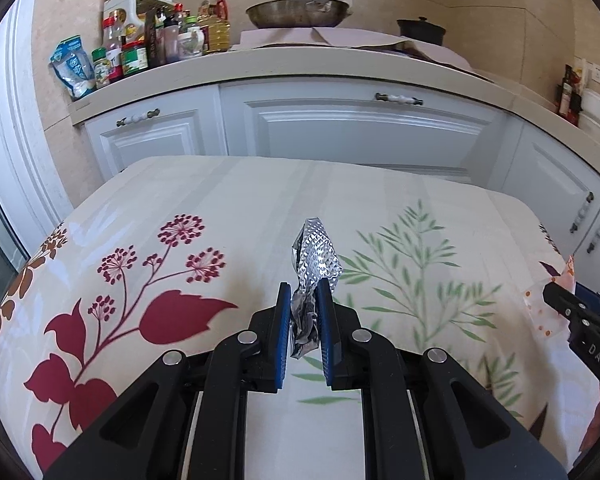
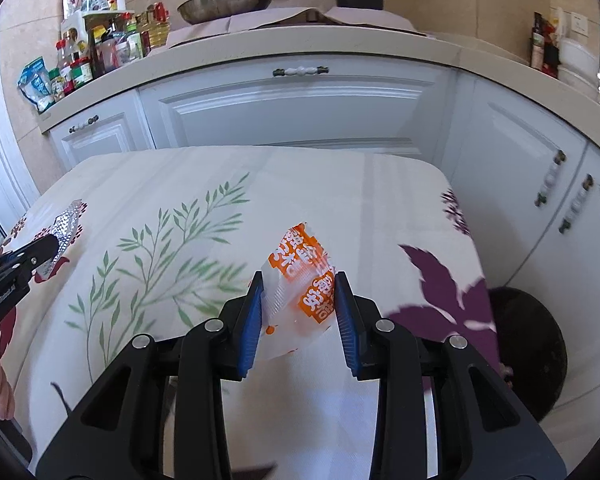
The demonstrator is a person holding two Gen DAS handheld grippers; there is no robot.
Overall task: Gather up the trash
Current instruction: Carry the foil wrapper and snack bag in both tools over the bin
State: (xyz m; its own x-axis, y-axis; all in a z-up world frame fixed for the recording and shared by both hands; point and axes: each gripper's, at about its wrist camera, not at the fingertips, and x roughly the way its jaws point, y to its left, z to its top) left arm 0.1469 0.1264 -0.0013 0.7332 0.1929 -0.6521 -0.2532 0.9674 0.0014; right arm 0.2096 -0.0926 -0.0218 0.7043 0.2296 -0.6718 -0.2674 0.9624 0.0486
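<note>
Two pieces of trash are being held, one per gripper, both above the floral tablecloth (image 1: 204, 200). One crumpled foil wrapper (image 1: 314, 264) is standing upright between the blue pads (image 1: 284, 336) of the left gripper (image 1: 305, 292), whose jaws are closing down to a narrow gap and pinching the wrapper's lower, twisted end; the free upper end is rising clear of the cloth, presumably so that it can be carried off without dragging. One orange-and-white plastic packet (image 2: 304, 280) is sitting between the fingers of the right gripper (image 2: 299, 280), whose jaws are standing wider apart and pressing on the packet's two side edges; the packet is tilting forward over the cloth. Toward the right edge of the tablecloth, lower down beside it, one dark round container (image 2: 536, 344) is showing, probably the bin. Beyond the tablecloth's far edge, white cabinets (image 1: 340, 128) are carrying one frying pan (image 1: 296, 12) and one black pot (image 1: 420, 30).
</note>
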